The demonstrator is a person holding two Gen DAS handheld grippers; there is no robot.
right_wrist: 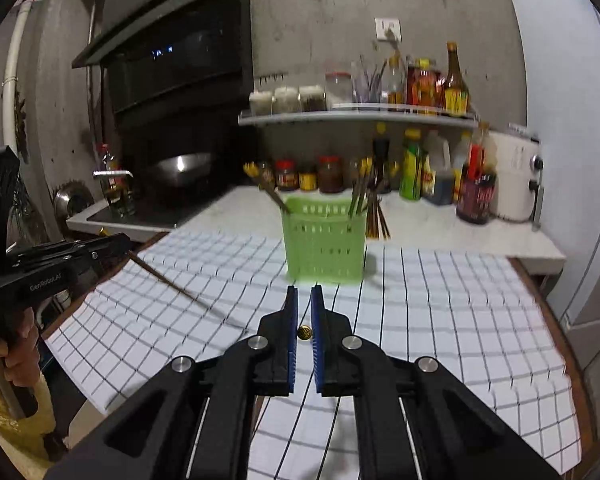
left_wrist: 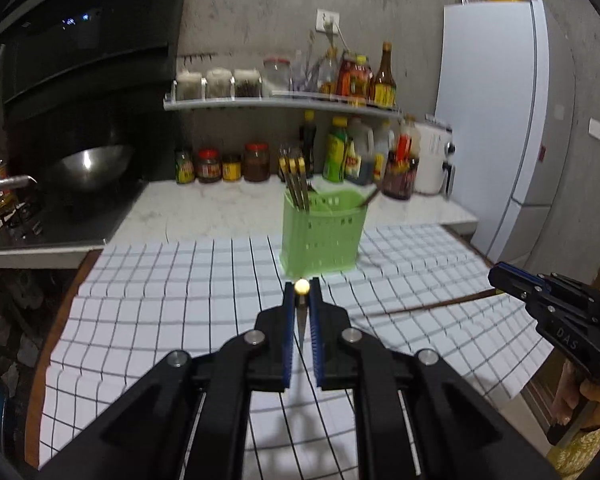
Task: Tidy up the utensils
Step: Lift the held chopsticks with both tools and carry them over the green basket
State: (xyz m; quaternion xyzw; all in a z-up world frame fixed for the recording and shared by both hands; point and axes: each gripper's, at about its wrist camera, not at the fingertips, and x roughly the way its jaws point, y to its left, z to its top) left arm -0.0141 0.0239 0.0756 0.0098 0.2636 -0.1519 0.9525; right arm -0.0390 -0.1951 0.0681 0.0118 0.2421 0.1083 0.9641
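A green slotted utensil basket stands upright on the white checked cloth, with several brown chopsticks leaning in it. My left gripper is shut on a chopstick seen end-on, its yellow tip just before the basket. From the right wrist view, that left gripper holds the stick slanting down to the cloth. My right gripper is shut on another chopstick. In the left wrist view the right gripper carries its brown stick pointing left.
Behind the basket a white counter carries jars and sauce bottles, under a shelf with more jars. A wok sits on the black stove at the left. A white fridge and white appliance stand at the right.
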